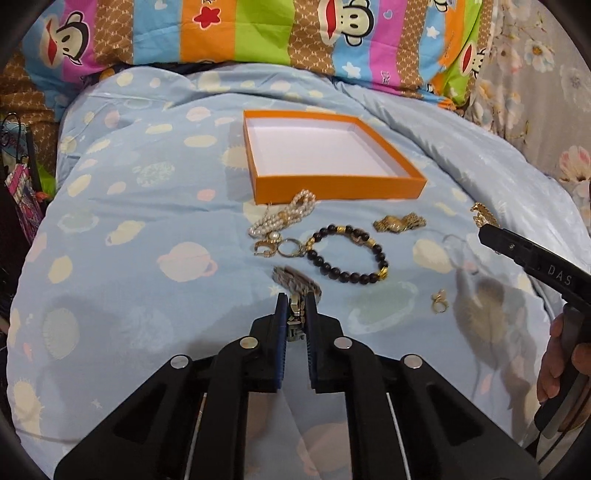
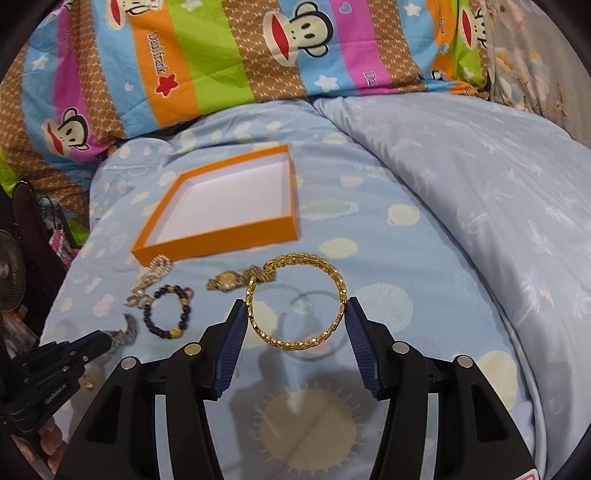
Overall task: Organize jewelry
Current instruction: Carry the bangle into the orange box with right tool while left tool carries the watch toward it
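Observation:
My left gripper (image 1: 297, 300) is shut on a silver metal watch band (image 1: 295, 282), whose links show between the blue pads. In the right wrist view, my right gripper (image 2: 296, 306) is shut on a gold chain bangle (image 2: 295, 341), held by its two sides above the quilt with its shadow below. An open orange box (image 1: 340, 190) with a white inside lies beyond the jewelry, with nothing in it. Between box and grippers lie a pearl bracelet (image 1: 284, 218), a dark bead bracelet (image 1: 347, 254), a gold watch (image 1: 399, 223) and a small gold ring (image 1: 439, 301).
Everything rests on a soft light-blue quilt (image 1: 147, 229) with planet prints. A striped cartoon pillow (image 1: 258, 29) lies behind the box. A person's hand (image 1: 554, 354) holds the right gripper's handle at the right edge. Dark clutter (image 2: 33, 258) stands off the bed's left side.

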Tool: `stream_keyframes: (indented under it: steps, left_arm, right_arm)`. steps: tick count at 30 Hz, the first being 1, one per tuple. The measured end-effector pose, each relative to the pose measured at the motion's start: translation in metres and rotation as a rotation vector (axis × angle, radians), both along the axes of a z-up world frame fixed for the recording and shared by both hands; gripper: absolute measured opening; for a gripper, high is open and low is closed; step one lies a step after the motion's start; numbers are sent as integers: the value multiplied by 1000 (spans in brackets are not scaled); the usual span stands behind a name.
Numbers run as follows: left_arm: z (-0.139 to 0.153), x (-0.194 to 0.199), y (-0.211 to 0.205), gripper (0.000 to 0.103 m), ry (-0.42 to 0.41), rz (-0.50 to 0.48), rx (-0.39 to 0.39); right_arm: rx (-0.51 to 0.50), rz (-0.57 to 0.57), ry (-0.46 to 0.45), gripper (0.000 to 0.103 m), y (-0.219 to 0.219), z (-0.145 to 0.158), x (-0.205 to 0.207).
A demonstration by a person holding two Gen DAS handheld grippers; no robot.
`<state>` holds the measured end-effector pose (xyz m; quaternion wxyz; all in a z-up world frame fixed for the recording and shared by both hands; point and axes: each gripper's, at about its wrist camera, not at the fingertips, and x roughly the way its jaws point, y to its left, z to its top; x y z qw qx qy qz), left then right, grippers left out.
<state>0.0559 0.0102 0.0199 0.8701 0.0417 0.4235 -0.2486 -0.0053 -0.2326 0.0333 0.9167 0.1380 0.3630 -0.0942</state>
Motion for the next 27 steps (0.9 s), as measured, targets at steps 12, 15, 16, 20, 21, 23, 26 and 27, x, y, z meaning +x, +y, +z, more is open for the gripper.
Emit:
stream_keyframes:
  steps: [12, 15, 16, 20, 21, 23, 26, 27]
  left_arm:
    - [98, 37, -36, 0, -253, 14, -19]
    - [100, 69, -52, 0, -274, 35, 3]
    - [97, 82, -55, 0, -263, 46, 16]
    - [81, 91, -43, 1, -211, 51, 3]
    - [74, 83, -38, 1, -200, 40, 8]
    - [59, 67, -31, 21, -178, 20, 40]
    - [28, 44, -24, 45, -120, 11, 77]
    - [18, 38, -24, 45, -101, 7, 96]
  right_arm:
    - [-27, 94, -99, 53, 8, 46, 79]
    - [-49, 114, -87, 53, 13, 37, 107]
    - [-58, 117, -80, 53, 15, 33, 113]
    - [-62, 125, -64, 53, 17, 22, 119]
    - [-63, 124, -65, 53, 17, 21, 118]
    - [-55, 123, -64, 53, 15, 17, 112]
    - [-40, 124, -56, 53, 15, 14, 107]
    - [-38, 126, -56, 53, 16, 13, 104]
